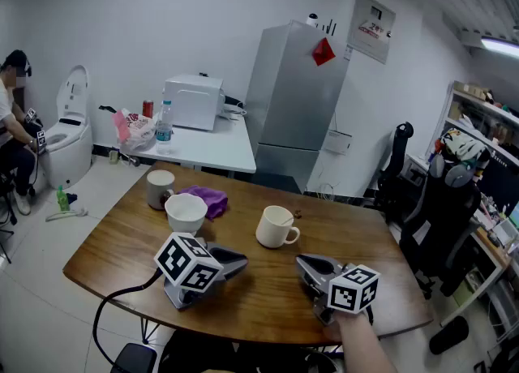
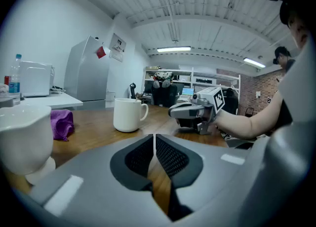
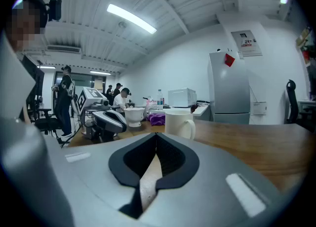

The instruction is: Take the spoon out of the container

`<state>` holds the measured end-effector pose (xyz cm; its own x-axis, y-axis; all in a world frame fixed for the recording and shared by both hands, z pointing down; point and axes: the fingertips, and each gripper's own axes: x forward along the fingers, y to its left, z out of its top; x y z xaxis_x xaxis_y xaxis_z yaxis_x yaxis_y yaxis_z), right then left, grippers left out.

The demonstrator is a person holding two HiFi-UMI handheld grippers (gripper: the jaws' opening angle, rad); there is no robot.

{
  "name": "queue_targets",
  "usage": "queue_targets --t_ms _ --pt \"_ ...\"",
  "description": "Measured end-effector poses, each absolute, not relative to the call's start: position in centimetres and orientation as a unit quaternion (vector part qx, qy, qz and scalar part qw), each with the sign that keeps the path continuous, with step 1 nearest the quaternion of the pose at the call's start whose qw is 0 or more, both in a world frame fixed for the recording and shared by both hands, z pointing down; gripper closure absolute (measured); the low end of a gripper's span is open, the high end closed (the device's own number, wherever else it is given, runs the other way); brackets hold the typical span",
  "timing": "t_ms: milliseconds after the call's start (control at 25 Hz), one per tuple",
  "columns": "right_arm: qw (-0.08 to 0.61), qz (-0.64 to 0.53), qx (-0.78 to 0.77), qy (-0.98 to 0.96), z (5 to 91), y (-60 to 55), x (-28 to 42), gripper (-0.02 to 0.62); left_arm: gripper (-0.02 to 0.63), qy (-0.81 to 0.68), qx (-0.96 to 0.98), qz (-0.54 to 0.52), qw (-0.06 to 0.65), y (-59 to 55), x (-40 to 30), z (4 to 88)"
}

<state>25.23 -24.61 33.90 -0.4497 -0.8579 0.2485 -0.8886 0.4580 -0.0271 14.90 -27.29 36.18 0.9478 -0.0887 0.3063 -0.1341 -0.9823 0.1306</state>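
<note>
A brown wooden table (image 1: 268,302) holds three vessels and both grippers. The left gripper (image 1: 233,259) lies on the wood at the near left, its marker cube facing up. A black cable trails off the table edge behind it. Its own view shows the two dark pads pressed together in a thin line, clenched with nothing between them.

The right gripper (image 1: 305,264) rests at the near right, with the person's hand and forearm behind it. Its jaws are clenched too, and only bare wood shows in the slot below the pads. The two grippers point toward each other and are well apart.

A white mug (image 1: 274,227) stands between and a little beyond them, with its handle turned to the right. To its left stands a white bowl (image 1: 186,212) on a small foot, near the left gripper. Behind the bowl are a tan cup (image 1: 160,187) and a crumpled purple cloth (image 1: 209,199) that lies just beside it.

The spoon is too small to make out with any certainty. It may be inside the mug or the cup, but no view looks down into either one. Neither gripper touches any vessel.
</note>
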Motion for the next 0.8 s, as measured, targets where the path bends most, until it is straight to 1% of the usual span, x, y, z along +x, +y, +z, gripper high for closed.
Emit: queue_targets --t_ms 240,400,800 --pt "0.101 0.071 0.516 -0.848 33.0 -25.7 25.3 0.591 0.583 -0.053 0.984 0.157 0.064 -27.7 14.9 35.8" --pt "0.114 0.064 0.522 -0.843 32.1 -26.7 26.0 0.577 0.583 -0.054 0.984 0.158 0.064 -27.6 14.9 35.7" --pt "0.204 0.020 0.554 -0.807 31.0 -30.1 27.8 0.569 0.583 -0.054 0.984 0.158 0.064 -27.6 14.9 35.7"
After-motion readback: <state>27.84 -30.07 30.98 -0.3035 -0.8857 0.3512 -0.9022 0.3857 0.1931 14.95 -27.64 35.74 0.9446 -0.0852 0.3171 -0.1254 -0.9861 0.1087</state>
